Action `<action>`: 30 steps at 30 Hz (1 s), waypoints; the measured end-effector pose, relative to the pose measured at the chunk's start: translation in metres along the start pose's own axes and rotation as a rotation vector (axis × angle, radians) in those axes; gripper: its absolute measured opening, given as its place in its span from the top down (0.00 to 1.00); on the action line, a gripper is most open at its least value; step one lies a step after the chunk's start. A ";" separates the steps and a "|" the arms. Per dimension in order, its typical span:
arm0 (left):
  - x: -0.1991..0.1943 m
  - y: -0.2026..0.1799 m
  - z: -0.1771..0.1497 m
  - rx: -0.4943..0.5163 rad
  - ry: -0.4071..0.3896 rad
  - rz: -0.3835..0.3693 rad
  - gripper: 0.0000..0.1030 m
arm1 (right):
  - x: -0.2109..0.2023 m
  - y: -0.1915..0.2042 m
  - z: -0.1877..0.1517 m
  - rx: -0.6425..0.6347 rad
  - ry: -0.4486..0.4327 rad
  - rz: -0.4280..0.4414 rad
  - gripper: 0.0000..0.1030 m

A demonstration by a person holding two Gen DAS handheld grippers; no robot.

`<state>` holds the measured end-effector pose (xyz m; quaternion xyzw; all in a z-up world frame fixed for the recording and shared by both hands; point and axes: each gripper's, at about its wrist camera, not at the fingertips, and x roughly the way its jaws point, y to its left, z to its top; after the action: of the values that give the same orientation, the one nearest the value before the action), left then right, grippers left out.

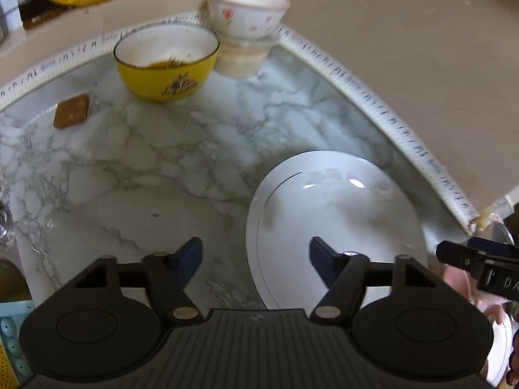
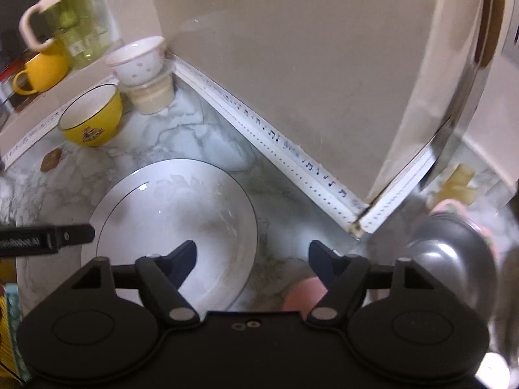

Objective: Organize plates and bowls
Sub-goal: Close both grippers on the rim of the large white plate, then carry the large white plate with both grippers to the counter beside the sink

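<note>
"DA" on right gripper [image 1: 496, 283]

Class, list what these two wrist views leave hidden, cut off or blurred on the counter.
- Cream cup, left wrist view: its rim is hidden by the floral bowl stacked in it.
- Pink object, right wrist view: mostly behind the right gripper; unidentifiable.
- Steel pot, right wrist view: blurred, cut by the edge.
</note>
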<state>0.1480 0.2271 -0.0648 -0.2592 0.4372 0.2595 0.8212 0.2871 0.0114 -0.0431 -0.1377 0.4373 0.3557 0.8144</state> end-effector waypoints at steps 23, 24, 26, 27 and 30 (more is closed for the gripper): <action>0.037 0.010 0.003 -0.101 0.119 -0.041 0.85 | 0.055 -0.022 0.005 0.161 0.155 0.097 0.91; 0.038 0.011 0.003 -0.107 0.119 -0.044 0.85 | 0.055 -0.023 0.004 0.168 0.153 0.101 0.91; 0.037 0.011 0.003 -0.111 0.119 -0.046 0.86 | 0.054 -0.024 0.003 0.175 0.150 0.103 0.91; 0.037 0.011 0.003 -0.107 0.119 -0.044 0.86 | 0.054 -0.023 0.003 0.177 0.149 0.102 0.92; 0.034 0.010 0.002 -0.095 0.117 -0.042 0.86 | 0.053 -0.021 0.001 0.181 0.152 0.093 0.92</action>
<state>0.1591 0.2429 -0.0951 -0.3218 0.4662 0.2472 0.7861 0.3212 0.0216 -0.0873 -0.0700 0.5339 0.3406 0.7707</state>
